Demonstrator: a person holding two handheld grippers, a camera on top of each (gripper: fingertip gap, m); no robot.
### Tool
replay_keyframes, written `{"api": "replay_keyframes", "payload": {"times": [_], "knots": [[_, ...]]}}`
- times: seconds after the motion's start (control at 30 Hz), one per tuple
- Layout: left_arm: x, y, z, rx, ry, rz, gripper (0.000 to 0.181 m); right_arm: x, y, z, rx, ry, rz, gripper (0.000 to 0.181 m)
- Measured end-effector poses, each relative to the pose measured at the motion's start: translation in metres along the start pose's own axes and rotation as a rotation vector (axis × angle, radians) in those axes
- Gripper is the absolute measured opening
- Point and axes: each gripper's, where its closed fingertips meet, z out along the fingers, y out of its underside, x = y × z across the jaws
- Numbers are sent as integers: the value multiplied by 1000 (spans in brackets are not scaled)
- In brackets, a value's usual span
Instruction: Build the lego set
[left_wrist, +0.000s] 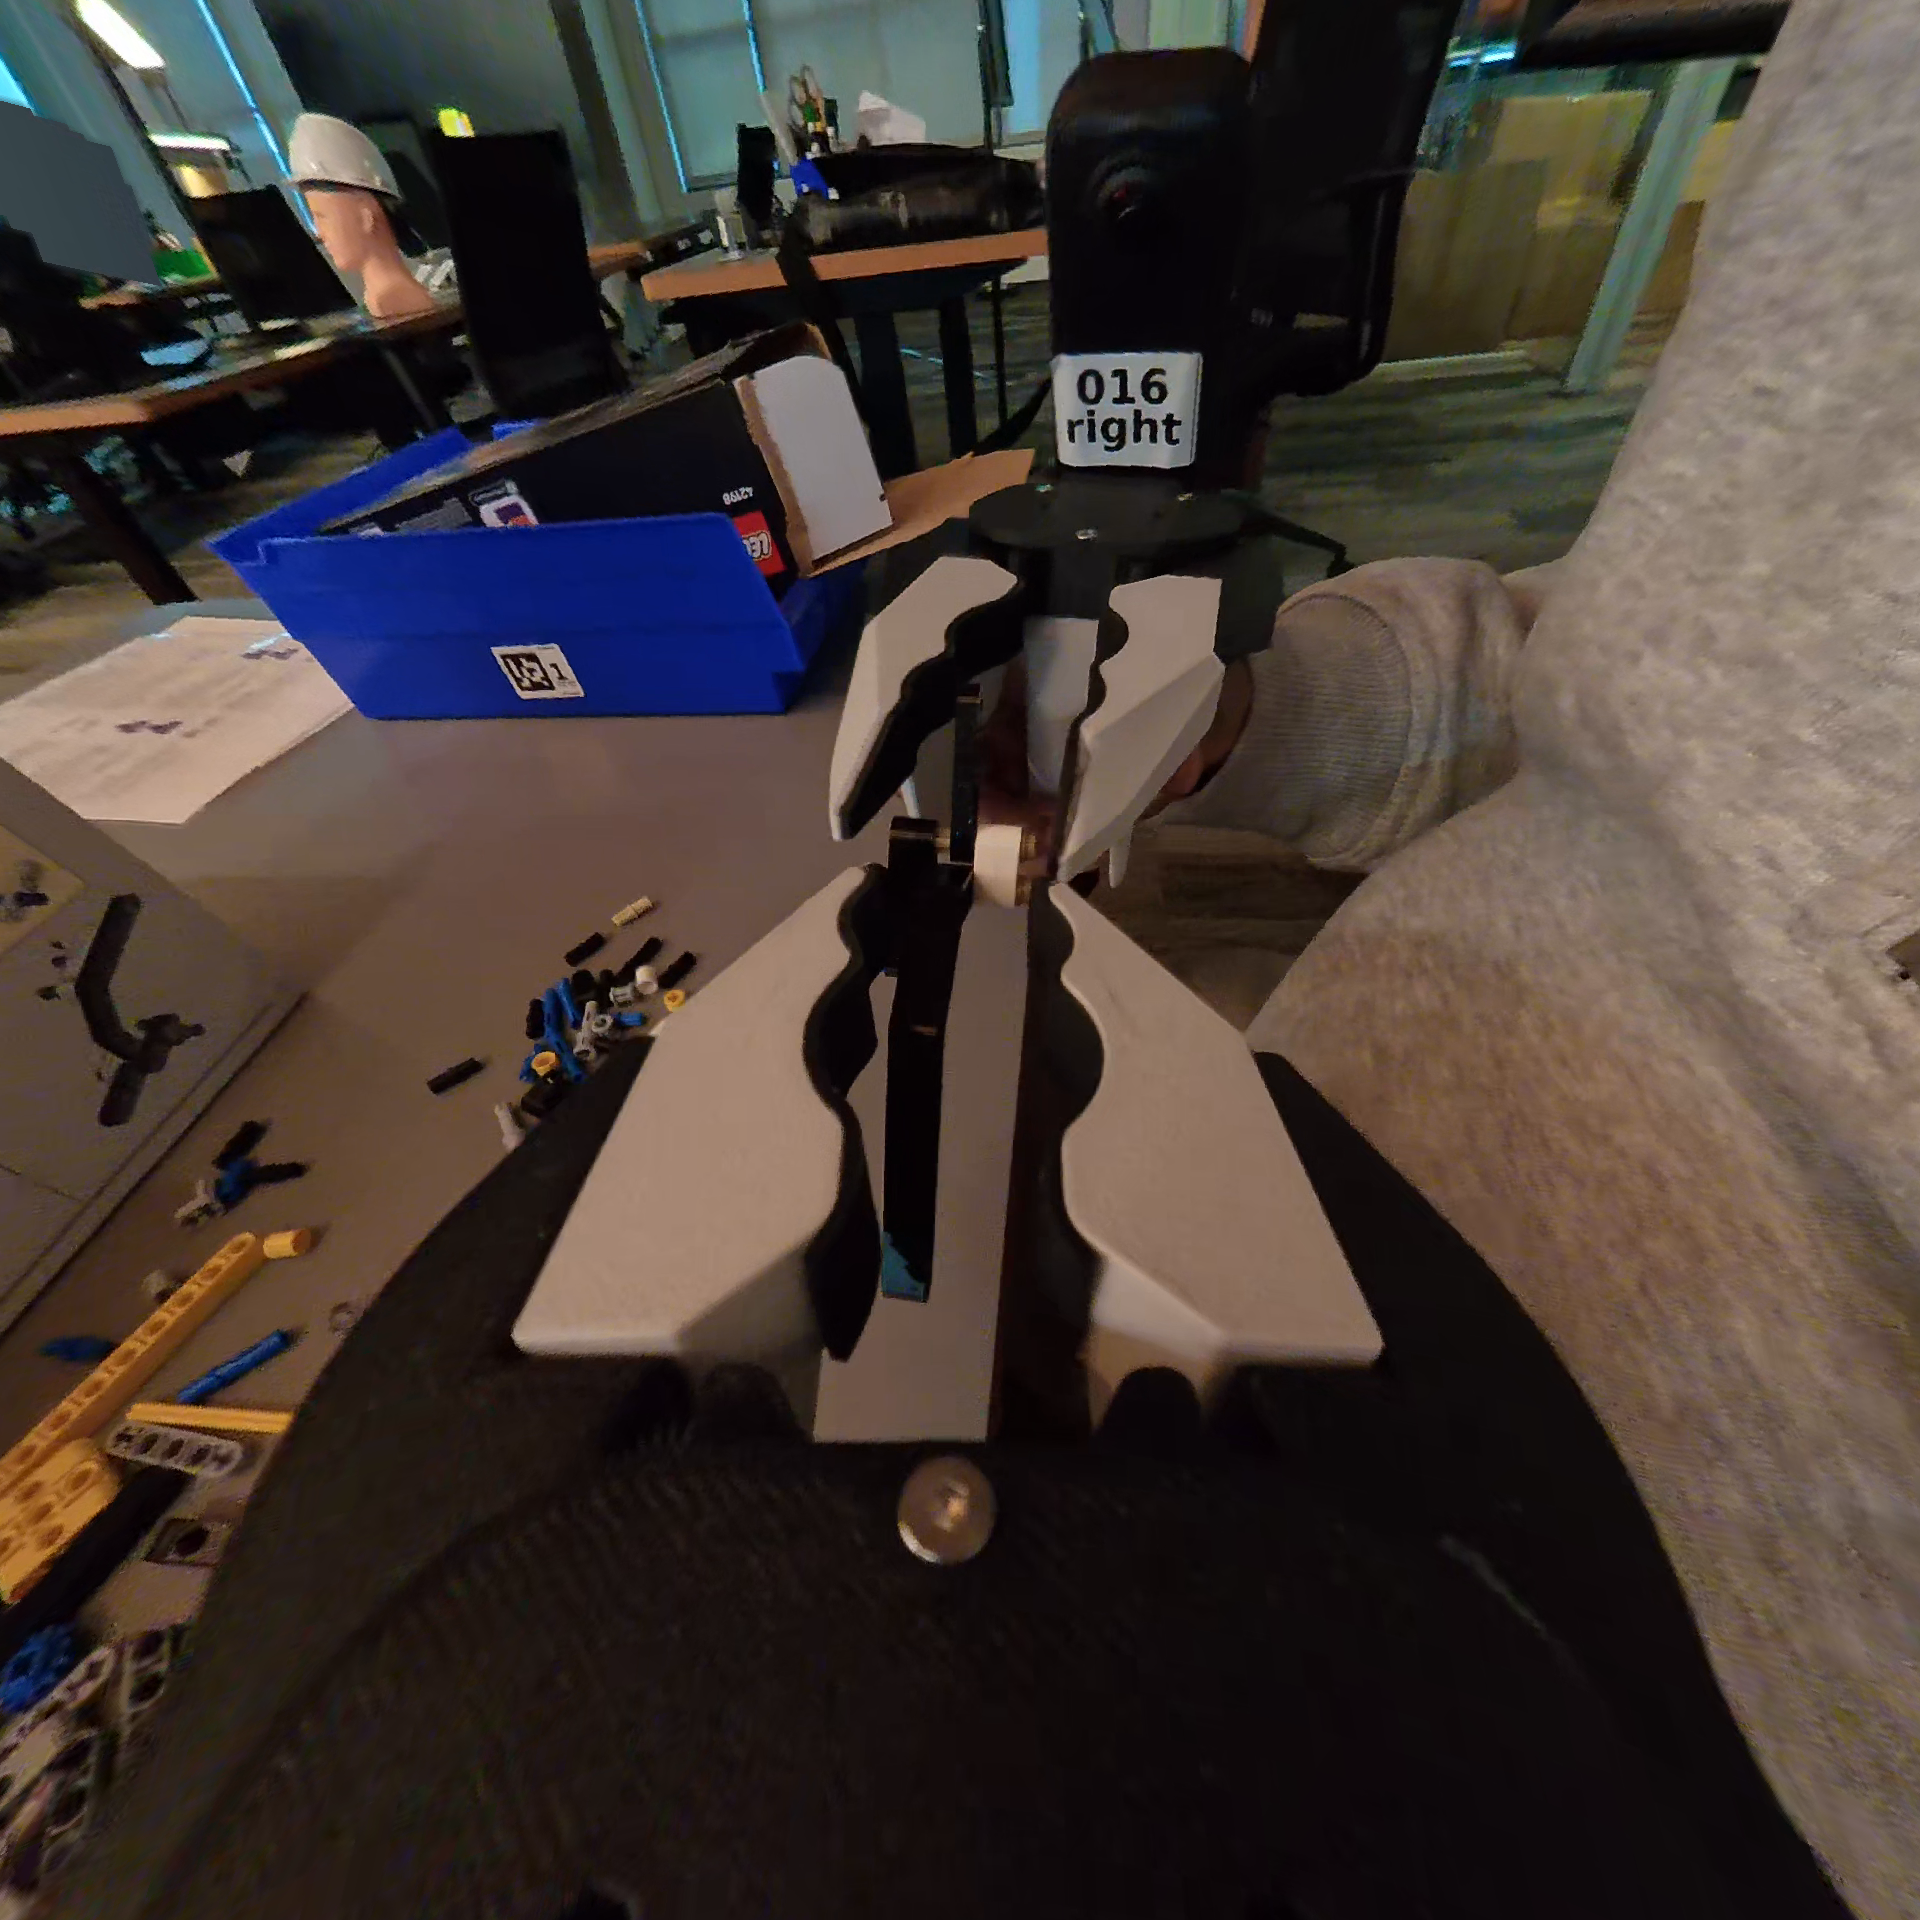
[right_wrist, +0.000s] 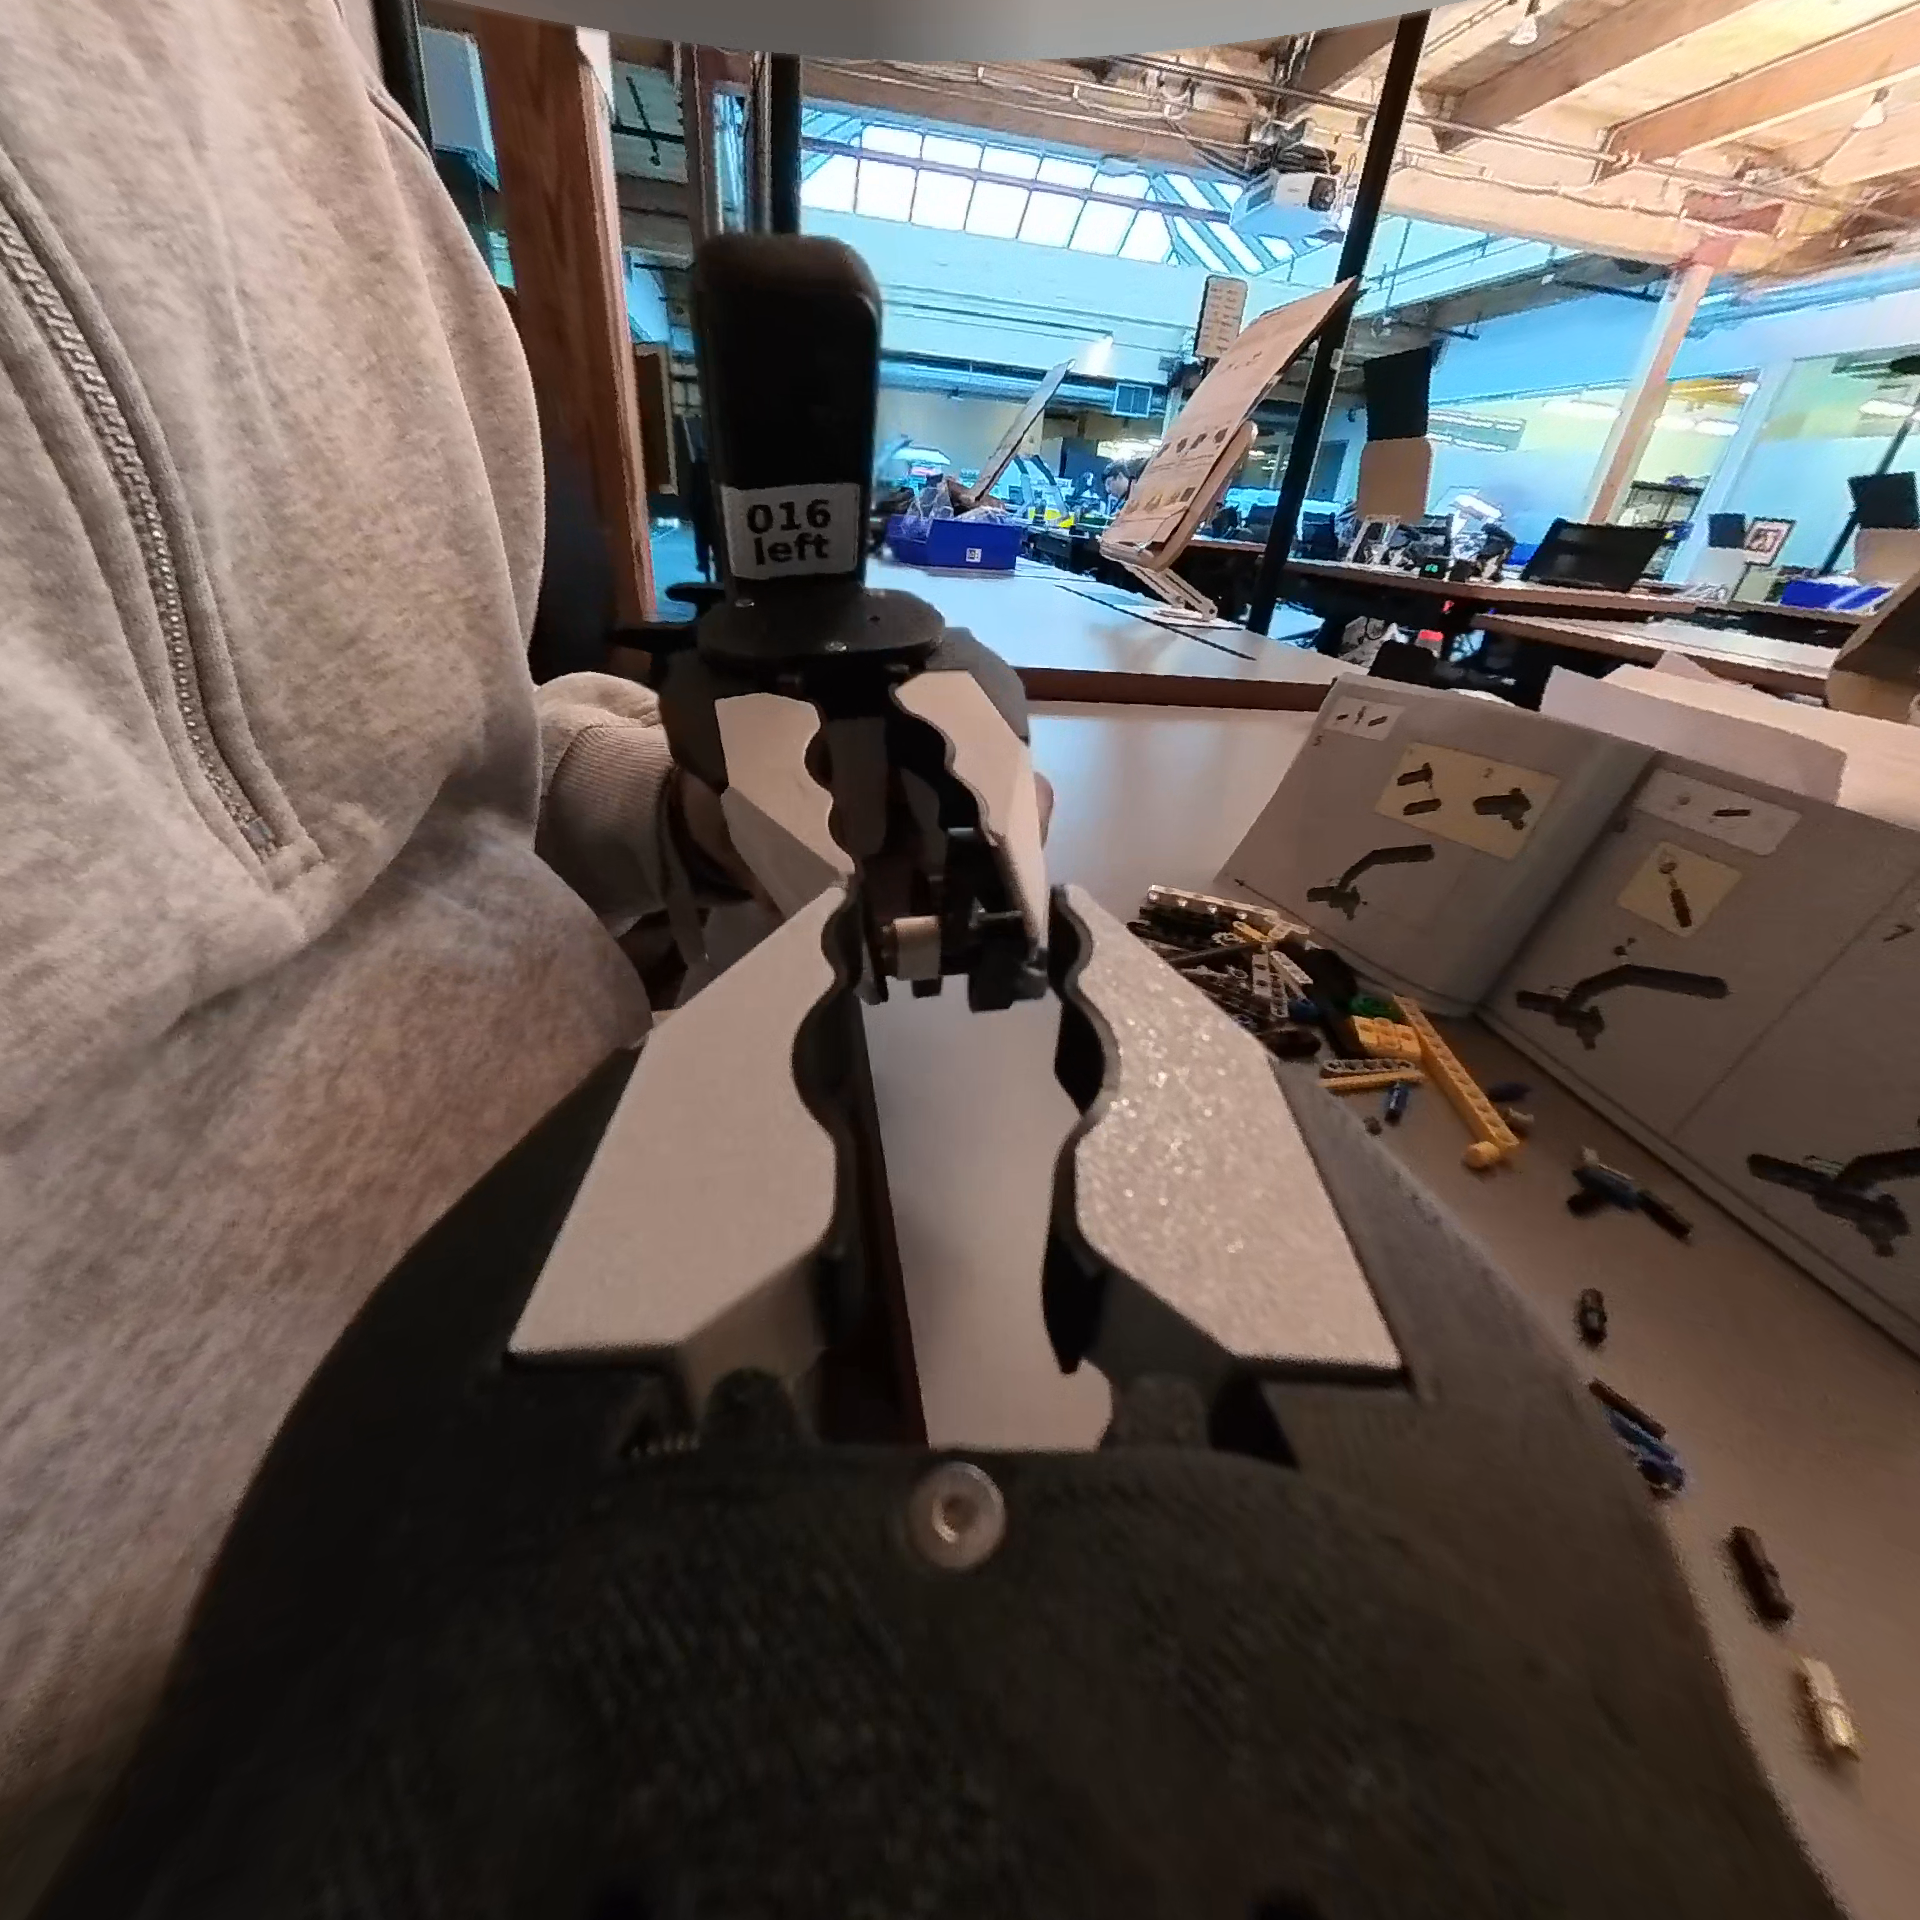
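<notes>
- Nearest, left wrist view: your left gripper (left_wrist: 961, 883) has its jaws nearly closed on a black beam (left_wrist: 914, 1091), which stands on edge between the pads and pokes out past the tips.
- Right at those tips: a white bush (left_wrist: 1000, 864) sits on a pin or axle at the beam's far end. Tan bits show either side of it; too small to name.
- Just beyond, facing you: your right gripper (left_wrist: 971, 821) meets the left tip to tip. Its jaws are narrowed around the bush end. A thin black piece runs up between its fingers (left_wrist: 1143, 717), but I can't tell whether they pinch the bush or that piece.
- Right wrist view agrees: the bush (right_wrist: 914, 948) lies between the right gripper (right_wrist: 951, 920) tips, black beam parts beside it.
- Step, as I judge it: pressing a bush and pin joint onto the beam, mid-air above the table (left_wrist: 582, 831).
- Next move calls for a straight push along the pin's line, with the left grip firm so the beam doesn't twist.
- Farther out: loose pins (left_wrist: 613, 987) and yellow beams (left_wrist: 125, 1361) on the table, the manual (right_wrist: 1507, 862) open, and a blue bin (left_wrist: 540, 613) holding the set's box.
</notes>
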Motion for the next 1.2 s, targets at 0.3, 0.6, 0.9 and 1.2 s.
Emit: {"api": "replay_keyframes", "payload": {"times": [0.3,0.6,0.9,1.2], "knots": [[1,-5,-1,-16,-24,62,26,-2,-2,-2,16,-28,3,25],[1,-8,1,10,-30,68,27,2,-4,-3,24,-18,5,25],[-7,-16,-6,135,-4,-56,53,8,-29,-16,217,-54,141,25],[5,-32,2,328,178,-394,46,5,-45,-17,361,-119,257,25]]}}
